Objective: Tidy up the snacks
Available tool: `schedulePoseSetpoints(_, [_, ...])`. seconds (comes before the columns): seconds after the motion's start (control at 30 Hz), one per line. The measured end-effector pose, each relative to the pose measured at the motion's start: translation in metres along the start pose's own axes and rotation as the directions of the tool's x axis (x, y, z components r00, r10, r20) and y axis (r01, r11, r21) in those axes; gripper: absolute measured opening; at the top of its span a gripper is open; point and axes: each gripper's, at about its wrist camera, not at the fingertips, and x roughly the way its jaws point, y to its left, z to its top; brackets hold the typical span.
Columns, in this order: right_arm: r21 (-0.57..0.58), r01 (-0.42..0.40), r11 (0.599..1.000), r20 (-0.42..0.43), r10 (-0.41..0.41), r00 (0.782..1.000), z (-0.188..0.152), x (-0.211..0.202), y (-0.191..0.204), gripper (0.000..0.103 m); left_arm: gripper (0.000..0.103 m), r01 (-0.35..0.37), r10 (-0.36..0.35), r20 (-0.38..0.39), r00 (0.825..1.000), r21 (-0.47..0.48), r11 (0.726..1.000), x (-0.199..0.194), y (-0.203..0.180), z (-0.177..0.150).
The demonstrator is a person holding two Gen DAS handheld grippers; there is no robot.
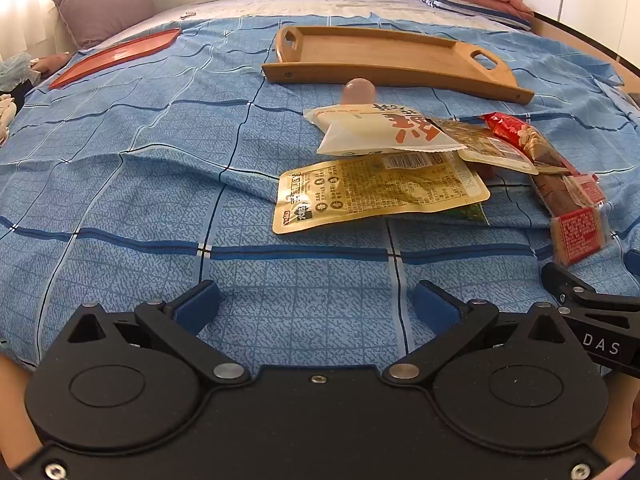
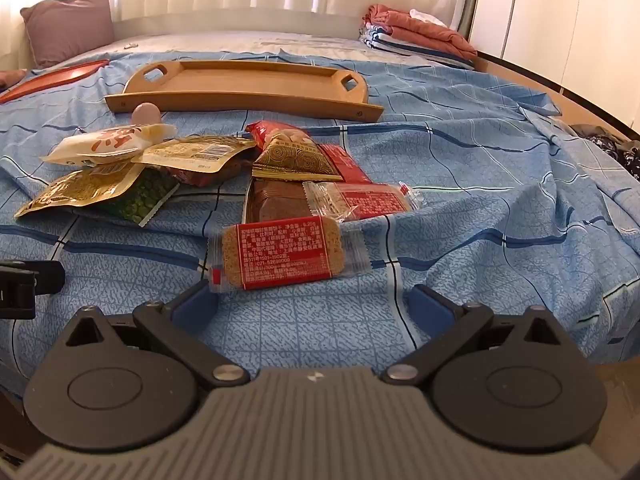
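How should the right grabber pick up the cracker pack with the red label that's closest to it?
Grip the cracker pack across its short width, at the middle. It lies flat on the blue bedsheet, long side running left to right, so coming down from above looks best. The right gripper already has its jaws wide open just in front of it. The crinkly end seals would probably slip.
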Motion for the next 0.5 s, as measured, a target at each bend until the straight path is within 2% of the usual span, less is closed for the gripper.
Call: schedulePoseSetpoints(0.5, [0.001, 0.000, 1.000, -0.004, 0.000, 1.000, 0.0008, 0.0010, -0.0003, 0.103, 0.103, 0.002, -0.002, -0.004, 1.000, -0.002, 1.000, 0.0000, 0.0001, 0.0000])
